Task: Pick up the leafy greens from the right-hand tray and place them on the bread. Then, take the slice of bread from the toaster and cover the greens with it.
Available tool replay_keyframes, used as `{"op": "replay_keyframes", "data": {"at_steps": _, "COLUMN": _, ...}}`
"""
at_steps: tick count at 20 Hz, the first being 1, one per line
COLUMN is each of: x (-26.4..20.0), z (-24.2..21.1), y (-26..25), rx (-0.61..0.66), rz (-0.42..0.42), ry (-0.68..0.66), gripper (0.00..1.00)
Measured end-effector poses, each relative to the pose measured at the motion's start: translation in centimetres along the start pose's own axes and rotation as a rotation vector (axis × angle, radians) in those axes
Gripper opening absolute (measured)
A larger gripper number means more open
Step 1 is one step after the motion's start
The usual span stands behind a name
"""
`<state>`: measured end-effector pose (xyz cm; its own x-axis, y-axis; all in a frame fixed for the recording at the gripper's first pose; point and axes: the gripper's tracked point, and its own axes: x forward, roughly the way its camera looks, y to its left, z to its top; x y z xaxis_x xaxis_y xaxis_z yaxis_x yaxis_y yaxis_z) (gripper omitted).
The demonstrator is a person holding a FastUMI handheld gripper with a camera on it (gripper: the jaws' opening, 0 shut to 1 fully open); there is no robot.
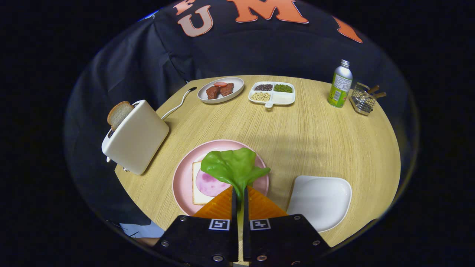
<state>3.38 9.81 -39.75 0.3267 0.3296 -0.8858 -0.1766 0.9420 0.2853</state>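
Greens pinched by the stem, hanging over the open sandwich

The gripper (239,193) is clamped on the stem of the leafy greens (232,166), its two fingers nearly together; the leaf spreads just ahead of them, above the bread (199,185) with its round of ham (209,183) on the pink plate (182,181); the emptied white tray (321,200) lies to the right on the worktop (297,133). The leaf sits toward the bread's right side (height above it is hard to judge), so a release here could leave it draped over the plate rim; a limp leaf may also cling to a finger. Far left, the toaster (135,137) holds the second slice (118,114) tilted, which could slip when gripped.
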Motion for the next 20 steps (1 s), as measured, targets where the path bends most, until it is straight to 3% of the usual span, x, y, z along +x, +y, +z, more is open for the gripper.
{"op": "replay_keyframes", "data": {"at_steps": 13, "x": 3.7, "z": 0.5, "y": 3.5, "rx": 0.014, "rz": 0.039, "ry": 0.035, "gripper": 0.11}}
{"op": "replay_keyframes", "data": {"at_steps": 17, "x": 3.8, "z": 0.6, "y": 4.2, "rx": 0.009, "rz": 0.055, "ry": 0.038, "gripper": 0.17}}
{"op": "replay_keyframes", "data": {"at_steps": 20, "x": 4.0, "z": 0.8, "y": 4.7, "rx": -0.011, "rz": 0.052, "ry": 0.024, "gripper": 0.28}}
